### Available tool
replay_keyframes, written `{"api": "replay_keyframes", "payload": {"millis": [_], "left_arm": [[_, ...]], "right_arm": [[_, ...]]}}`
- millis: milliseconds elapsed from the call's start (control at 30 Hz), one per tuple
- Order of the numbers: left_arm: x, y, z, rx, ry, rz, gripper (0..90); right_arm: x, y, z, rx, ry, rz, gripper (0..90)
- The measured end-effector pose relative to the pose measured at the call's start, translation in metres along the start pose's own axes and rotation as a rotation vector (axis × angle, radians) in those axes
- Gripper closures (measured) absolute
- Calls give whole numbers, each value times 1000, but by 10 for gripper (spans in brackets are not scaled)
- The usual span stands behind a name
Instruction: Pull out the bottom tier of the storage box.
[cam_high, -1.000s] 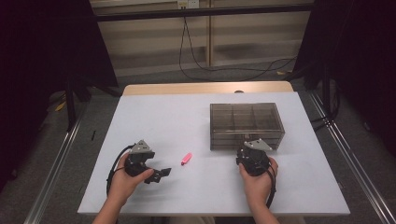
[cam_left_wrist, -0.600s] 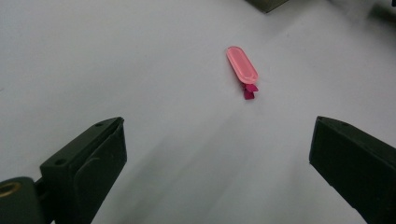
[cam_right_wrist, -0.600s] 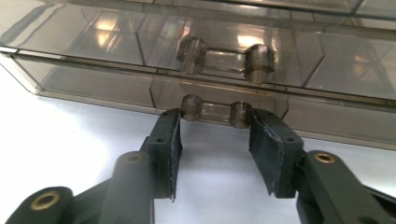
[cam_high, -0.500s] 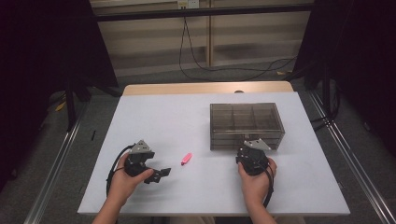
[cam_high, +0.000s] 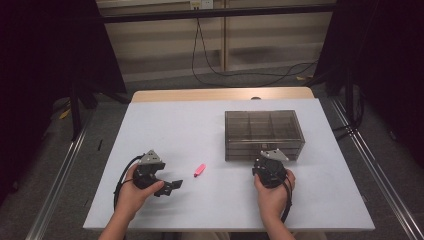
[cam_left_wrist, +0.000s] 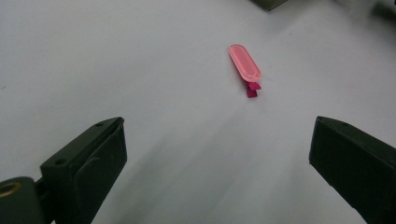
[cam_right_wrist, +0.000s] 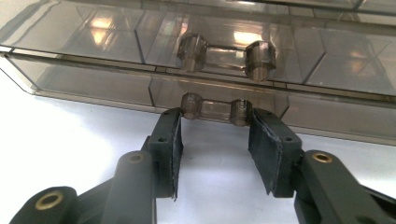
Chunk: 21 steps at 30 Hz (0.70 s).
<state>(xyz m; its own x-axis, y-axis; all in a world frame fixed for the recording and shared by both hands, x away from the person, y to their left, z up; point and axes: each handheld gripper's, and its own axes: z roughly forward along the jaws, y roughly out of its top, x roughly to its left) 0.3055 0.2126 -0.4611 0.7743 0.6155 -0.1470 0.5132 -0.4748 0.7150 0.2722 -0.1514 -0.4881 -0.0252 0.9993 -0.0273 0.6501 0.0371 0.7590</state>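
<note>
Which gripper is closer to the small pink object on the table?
Left. The left gripper sits just beside the pink object, jaws open toward it; the right gripper is farther away, at the drawer box.

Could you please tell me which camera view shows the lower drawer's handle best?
The right gripper view: the lower drawer's handle sits close up, flanked by the right gripper's fingers. In the high view the gripper hides it.

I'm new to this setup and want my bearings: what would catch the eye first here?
First, the small pink clip, the only bright thing on the white table, lying ahead of the left gripper, whose jaws stand wide open. Next, the smoky clear drawer box at the table's right, where the right gripper has its jaws either side of the lower drawer handle, not visibly clamped.
</note>
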Motion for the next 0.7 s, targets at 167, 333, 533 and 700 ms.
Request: {"api": "replay_keyframes", "payload": {"millis": [167,333,533,700], "left_arm": [[0,0,0,2,2,0,42],[0,0,0,-1,2,-2,42],[-1,0,1,-3,2,-2,42],[-1,0,1,-2,2,-2,42]], "right_arm": [[0,0,0,0,-2,-3,554],[0,-1,-1,-1,0,-6,554],[0,-2,-2,-4,2,-4,554],[-1,-3,-3,-4,5,1,555]]}}
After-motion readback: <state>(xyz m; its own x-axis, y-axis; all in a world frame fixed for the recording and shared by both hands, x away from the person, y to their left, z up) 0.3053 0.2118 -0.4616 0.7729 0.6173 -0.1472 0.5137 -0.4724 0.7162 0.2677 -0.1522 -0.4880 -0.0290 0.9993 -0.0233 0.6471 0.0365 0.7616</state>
